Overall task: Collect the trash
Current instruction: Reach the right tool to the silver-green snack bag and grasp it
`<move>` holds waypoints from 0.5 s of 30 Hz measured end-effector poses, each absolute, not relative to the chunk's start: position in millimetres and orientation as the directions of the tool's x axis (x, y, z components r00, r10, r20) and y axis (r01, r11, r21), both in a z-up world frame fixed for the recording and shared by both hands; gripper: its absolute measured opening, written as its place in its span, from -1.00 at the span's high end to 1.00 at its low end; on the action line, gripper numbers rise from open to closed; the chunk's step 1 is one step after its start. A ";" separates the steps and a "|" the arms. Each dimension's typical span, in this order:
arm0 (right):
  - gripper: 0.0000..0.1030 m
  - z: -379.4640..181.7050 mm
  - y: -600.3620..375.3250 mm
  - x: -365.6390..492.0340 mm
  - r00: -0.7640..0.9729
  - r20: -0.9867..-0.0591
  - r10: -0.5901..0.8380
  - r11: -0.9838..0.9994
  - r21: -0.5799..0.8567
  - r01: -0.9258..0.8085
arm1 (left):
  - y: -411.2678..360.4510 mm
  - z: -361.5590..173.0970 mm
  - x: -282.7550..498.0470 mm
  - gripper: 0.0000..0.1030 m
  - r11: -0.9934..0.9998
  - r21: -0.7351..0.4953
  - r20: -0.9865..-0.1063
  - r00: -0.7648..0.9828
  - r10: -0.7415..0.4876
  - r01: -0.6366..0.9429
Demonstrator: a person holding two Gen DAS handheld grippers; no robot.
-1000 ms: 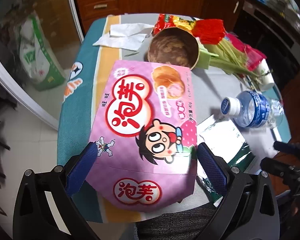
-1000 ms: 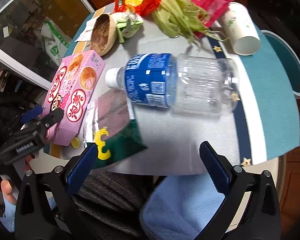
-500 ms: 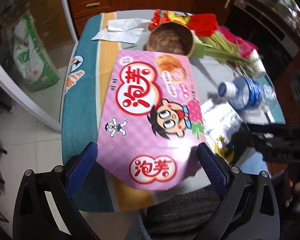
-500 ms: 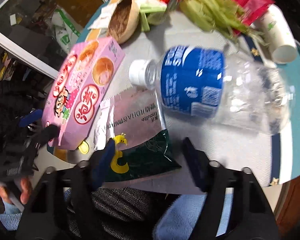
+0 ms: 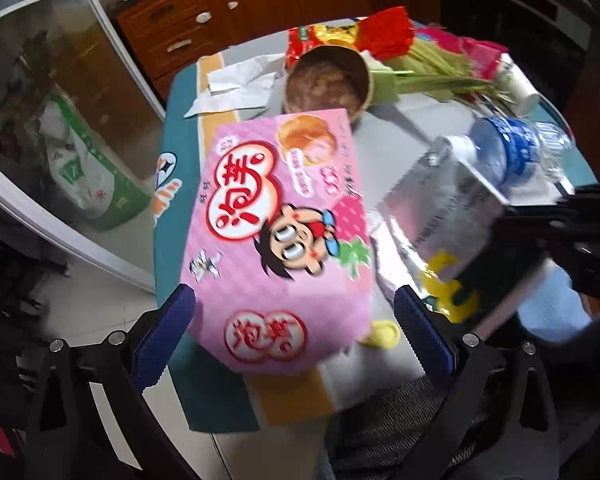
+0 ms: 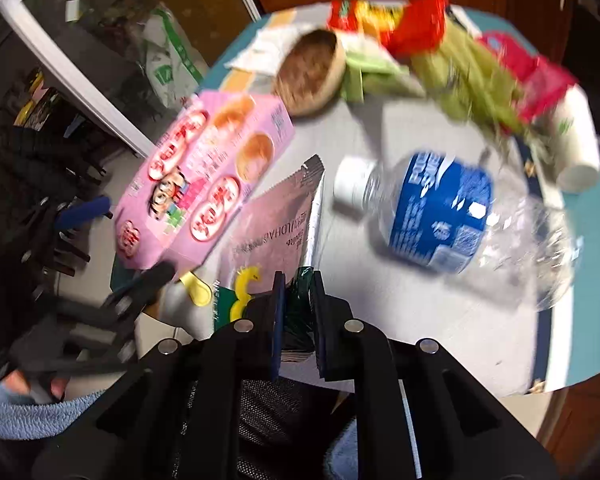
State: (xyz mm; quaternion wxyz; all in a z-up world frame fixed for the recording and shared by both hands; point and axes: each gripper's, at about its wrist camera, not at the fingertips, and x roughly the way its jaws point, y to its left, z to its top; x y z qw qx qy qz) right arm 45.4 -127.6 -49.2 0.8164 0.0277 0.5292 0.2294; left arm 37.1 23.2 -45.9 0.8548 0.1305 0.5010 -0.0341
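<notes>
Here, the layout by item:

Right gripper (image 6: 298,312): low centre of the right wrist view; its jaws are closing, blue pads nearly together with the dark green lower edge of the snack pouch (image 6: 276,224) pinched between them.

Snack pouch: a flat foil bag lying on the worktop (image 6: 432,320); its long axis runs from the jaws up and slightly right toward the torn top edge at mid-frame. In the left wrist view the same pouch (image 5: 440,216) shows at right of centre, its foil face tipped up.

Left gripper (image 5: 296,336): jaws wide apart at the bottom of the left wrist view, pads either side of the near end of the pink snack box (image 5: 280,224); I cannot tell whether they touch it, and no squeeze shows.

Pink snack box: long axis runs from between the left jaws toward the upper middle of the frame, ending at the brown paper bowl (image 5: 326,80).

Key relation: pouch lies straight ahead of the right jaws, box straight ahead of the left; each hand is nearer its own item, the two lying side by side.

Water bottle (image 6: 460,220): on its side, right of the pouch, cap pointing left; apart from both jaws.

Judgement: lifting the pouch by its bottom edge may let it flop.
</notes>
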 end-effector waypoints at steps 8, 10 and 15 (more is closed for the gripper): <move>0.77 -34.6 -149.0 53.1 0.394 -0.843 0.367 0.914 0.248 -0.322 | 9.9 -58.7 95.5 -0.93 0.937 0.223 -0.912 0.397 0.103 0.269; 0.77 -34.2 -150.5 53.8 0.395 -0.841 0.369 0.913 0.249 -0.325 | 15.0 -63.9 108.0 -0.93 0.934 0.215 -0.929 0.355 0.106 0.284; 0.77 -36.6 -147.7 53.0 0.388 -0.838 0.384 0.907 0.262 -0.330 | 11.6 -68.7 121.0 -0.93 0.909 0.253 -0.928 0.348 0.132 0.330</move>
